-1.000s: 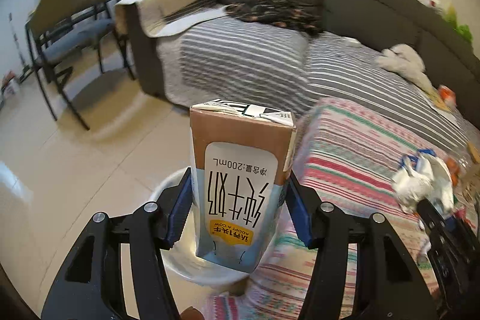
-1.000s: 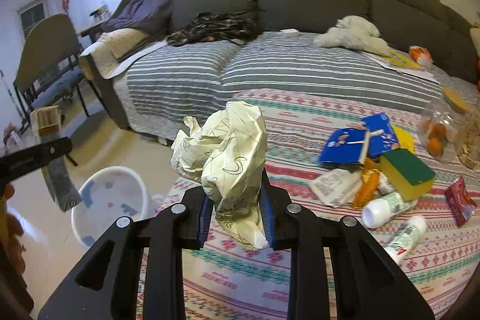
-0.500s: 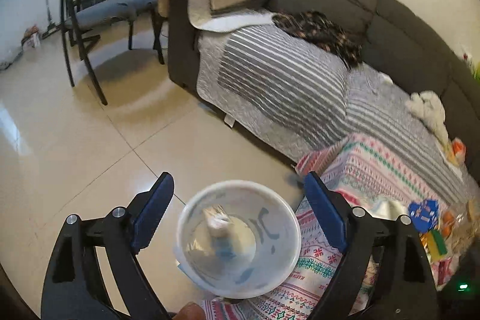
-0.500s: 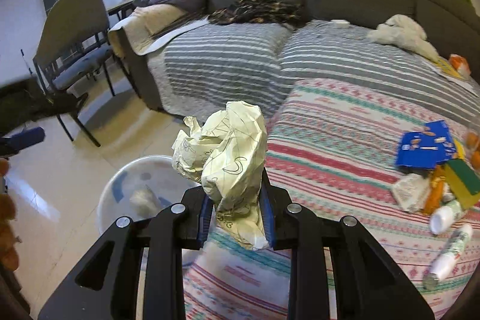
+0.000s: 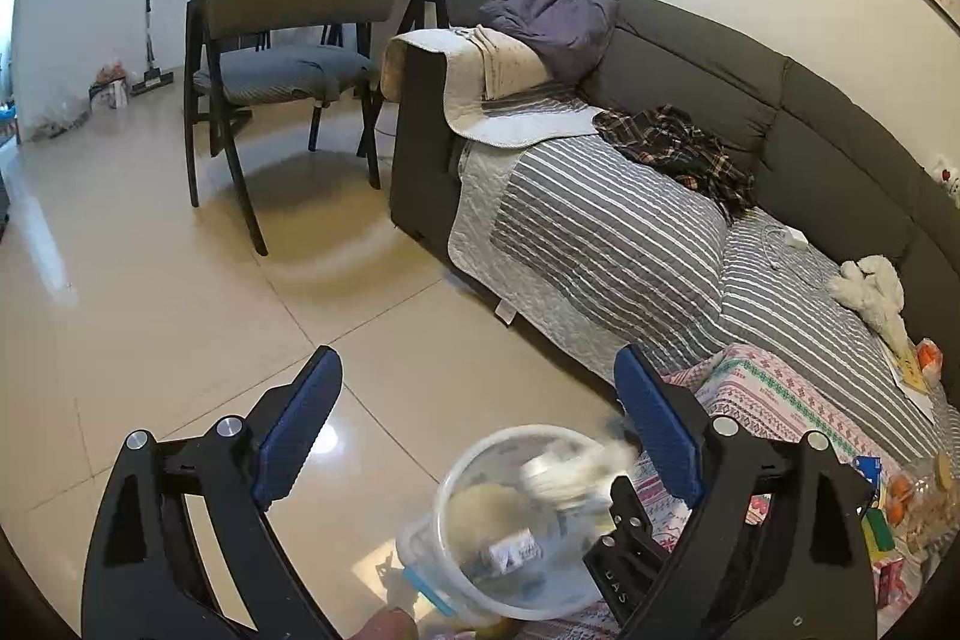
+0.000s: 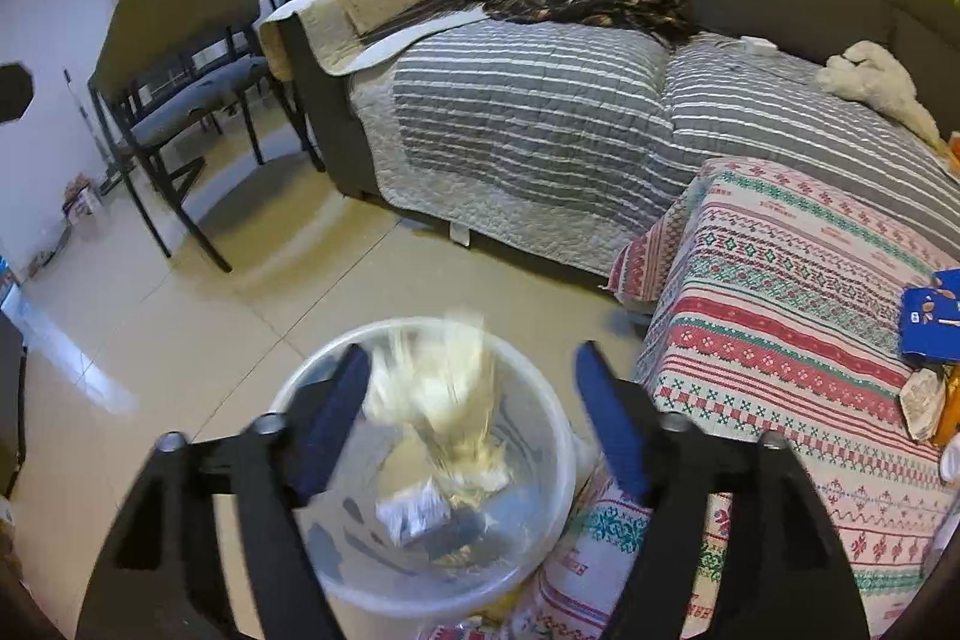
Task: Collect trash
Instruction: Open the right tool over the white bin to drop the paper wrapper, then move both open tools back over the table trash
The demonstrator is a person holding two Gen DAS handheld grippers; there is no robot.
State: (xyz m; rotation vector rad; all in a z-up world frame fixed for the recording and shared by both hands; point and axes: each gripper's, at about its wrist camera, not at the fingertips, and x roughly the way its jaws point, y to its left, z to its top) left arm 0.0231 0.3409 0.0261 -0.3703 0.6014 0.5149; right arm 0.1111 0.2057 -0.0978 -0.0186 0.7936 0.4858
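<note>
Right tongs: the right gripper (image 6: 468,412) has just been opening; its blue pads stand apart and released, and the crumpled pale-yellow paper wad (image 6: 444,400) that was clenched between them is now a blurred shape between the jaws, touching neither pad, dropping over the bin.
Left tongs: the left gripper (image 5: 474,430) has just been opening too; it stands wide, with nothing between its pads. The brown-and-white milk carton it held a second ago is gone from it.
Bin: the round translucent white plastic wastebasket (image 6: 540,430) stands on the glossy tiled floor (image 5: 180,292), just beside the corner of the striped patterned cloth-covered table (image 6: 780,292).
Bin contents: a small boxy printed piece (image 6: 414,511) lies at the bottom, probably the carton; blur makes this uncertain.
Change: both held items left the tongs within the last second.
Meaning: two pieces of trash count as collected.
Left to do: the blue wrapper (image 6: 933,322) and other litter at the table's far edge still wait; both hands are free for them.
</note>
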